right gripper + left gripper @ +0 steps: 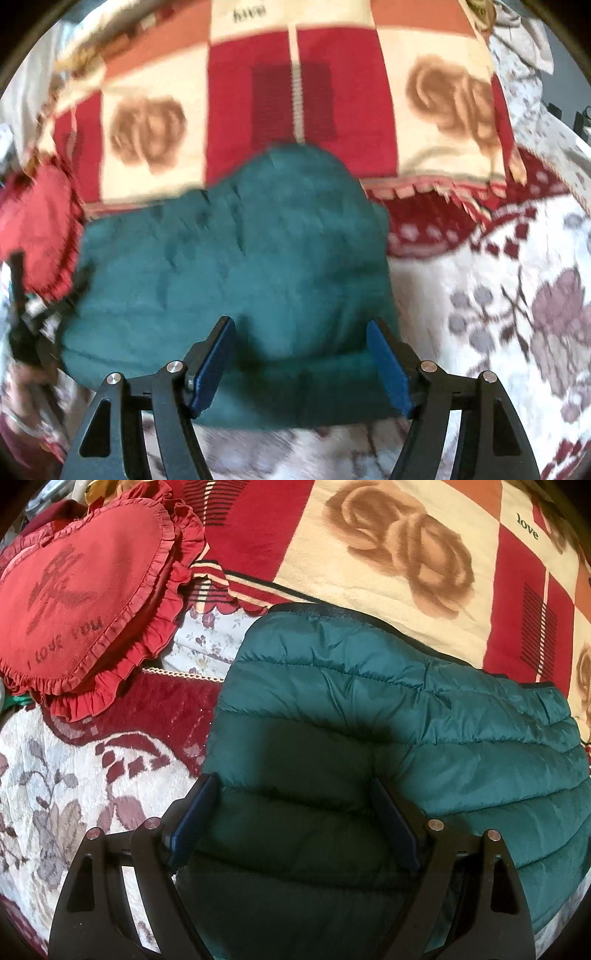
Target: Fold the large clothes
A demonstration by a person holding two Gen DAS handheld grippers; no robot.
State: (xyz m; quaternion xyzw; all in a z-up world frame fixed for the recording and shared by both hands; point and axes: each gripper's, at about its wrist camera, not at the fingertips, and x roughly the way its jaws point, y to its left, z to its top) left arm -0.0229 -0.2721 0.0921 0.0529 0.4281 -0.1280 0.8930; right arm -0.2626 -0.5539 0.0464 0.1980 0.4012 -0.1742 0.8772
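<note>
A dark green quilted puffer jacket [369,709] lies folded on a patterned bed cover. My left gripper [291,786] is open, its blue-padded fingers [195,812] spread over the jacket's near left part, nothing between them held. In the right wrist view the jacket [229,251] is a compact green bundle. My right gripper [301,328] is open, fingers [388,362] spread just above the bundle's near edge. That view is motion-blurred. The other gripper's black frame [22,317] shows at the left edge.
A red heart-shaped frilled cushion [85,587] lies left of the jacket. A red and cream rose-print blanket [388,554] lies behind it, also in the right wrist view [295,92]. The cream and maroon floral bed cover [66,786] spreads around.
</note>
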